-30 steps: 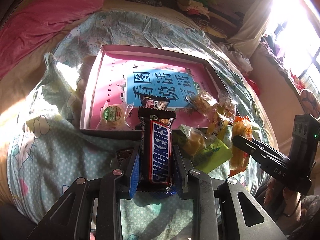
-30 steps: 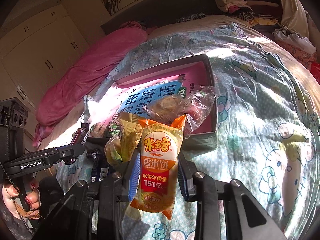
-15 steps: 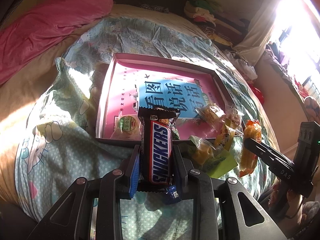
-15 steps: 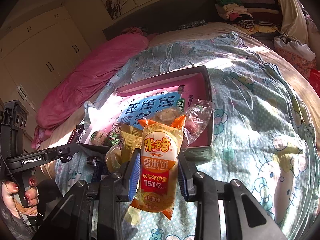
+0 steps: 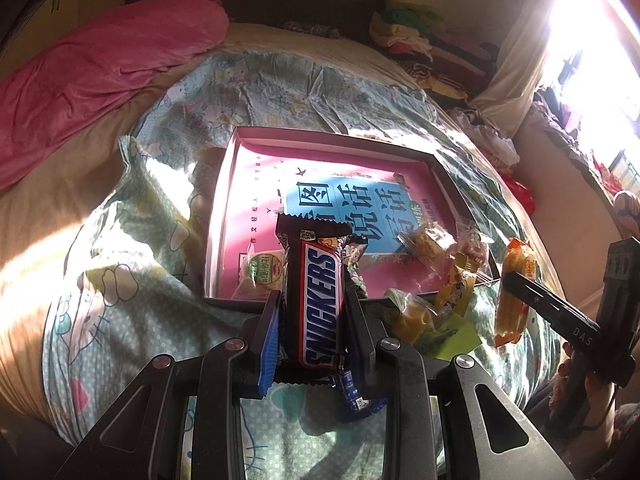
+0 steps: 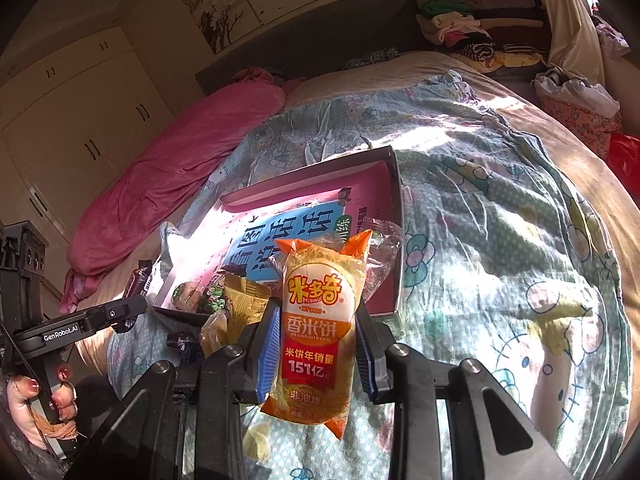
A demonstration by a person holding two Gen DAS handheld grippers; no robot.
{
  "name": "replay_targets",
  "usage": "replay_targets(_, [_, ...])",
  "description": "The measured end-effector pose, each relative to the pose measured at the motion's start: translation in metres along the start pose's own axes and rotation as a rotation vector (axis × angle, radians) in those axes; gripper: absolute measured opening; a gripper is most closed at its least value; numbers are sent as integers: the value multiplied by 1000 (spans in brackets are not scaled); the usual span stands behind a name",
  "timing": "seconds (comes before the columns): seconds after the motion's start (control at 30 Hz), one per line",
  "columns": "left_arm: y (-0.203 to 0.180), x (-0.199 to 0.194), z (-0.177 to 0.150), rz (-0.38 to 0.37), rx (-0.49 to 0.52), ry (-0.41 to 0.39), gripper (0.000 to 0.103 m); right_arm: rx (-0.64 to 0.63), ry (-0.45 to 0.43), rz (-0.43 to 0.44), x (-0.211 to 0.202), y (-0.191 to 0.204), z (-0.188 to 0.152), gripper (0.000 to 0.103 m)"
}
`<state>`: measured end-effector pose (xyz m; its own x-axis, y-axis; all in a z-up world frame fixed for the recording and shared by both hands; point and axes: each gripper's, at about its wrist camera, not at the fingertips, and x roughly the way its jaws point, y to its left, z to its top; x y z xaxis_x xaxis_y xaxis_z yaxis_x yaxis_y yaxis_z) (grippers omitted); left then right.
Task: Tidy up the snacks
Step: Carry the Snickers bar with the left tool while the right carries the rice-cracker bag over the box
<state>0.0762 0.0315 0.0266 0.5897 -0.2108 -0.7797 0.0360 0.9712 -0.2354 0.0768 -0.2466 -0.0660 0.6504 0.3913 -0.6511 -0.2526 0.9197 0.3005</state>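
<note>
Snacks are being gathered on a bed covered with a cartoon-print quilt [image 5: 120, 320], where a shallow pink box [image 5: 224, 216] lies open with a blue-covered book [image 5: 352, 208] flat inside it. The left gripper [image 5: 314, 320] is clamped on a Snickers bar [image 5: 316, 300], which sits lengthwise between the two blue pads, its long axis running along the fingers and its far crimped end pointing up and away toward the near wall of the box. The right gripper [image 6: 316, 344] is clamped on an orange rice-cracker packet [image 6: 316, 320], also held lengthwise, its top seal pointing toward the box's near right corner. Both snacks hang in the air just short of the box, so the step in hand looks like the carry, with placement still to come. A few snacks already lie in the box's near end: a round green-labelled cake [image 5: 262, 272] at the left and some clear-wrapped pastries [image 5: 428, 240] at the right. Others remain on the quilt just outside it, among them a yellow wrapped sweet [image 5: 412, 316] and a small blue wrapper [image 5: 356, 396] under the left gripper. The next move probably calls for carrying each snack over the box wall, lowering it onto a bare patch and then parting the pads. Glare from the window washes out part of the box floor, so how much free space remains is hard to judge.
</note>
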Motion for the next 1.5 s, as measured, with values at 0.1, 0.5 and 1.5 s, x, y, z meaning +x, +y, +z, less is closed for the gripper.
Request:
replay_targets(0.1, [0, 0, 0, -2, 1, -2, 30, 9, -7, -8, 0, -4, 3, 34])
replay_targets(0.5, [2, 10, 1, -9, -7, 3, 30, 36, -25, -28, 4, -14, 11, 34])
replay_targets(1.5, [6, 17, -2, -25, -29, 28, 30, -87, 66, -17, 21, 14, -7, 29])
